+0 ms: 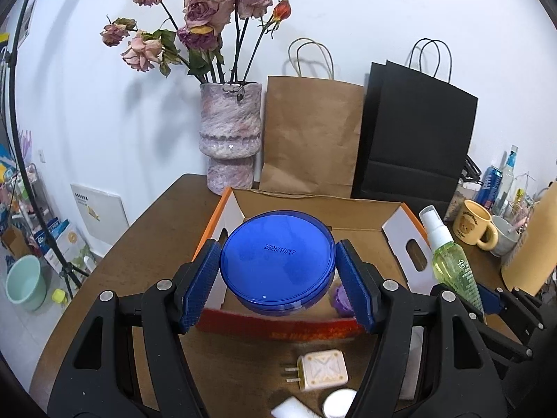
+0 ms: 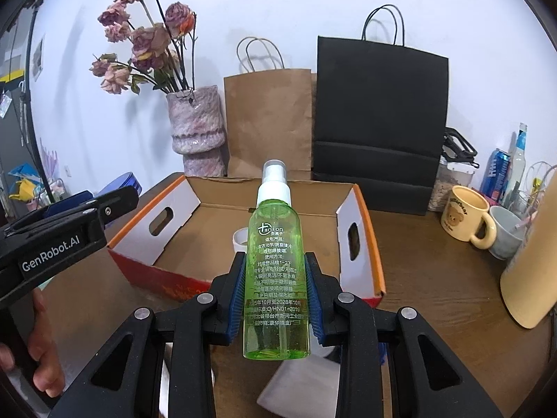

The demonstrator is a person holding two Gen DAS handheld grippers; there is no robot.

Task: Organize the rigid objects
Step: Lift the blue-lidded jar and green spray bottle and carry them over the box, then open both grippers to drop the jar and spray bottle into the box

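My left gripper is shut on a round blue jar with the date 2025/10/17 printed on its face, and holds it over the near part of an open cardboard box. My right gripper is shut on a green spray bottle with a white nozzle, held upright in front of the same box. The bottle also shows in the left wrist view. A purple object lies in the box under the jar. A white round object sits in the box behind the bottle.
A cream plug adapter and two white items lie on the brown table before the box. A vase of dried roses, a brown bag and a black bag stand behind it. Mugs and bottles stand at right.
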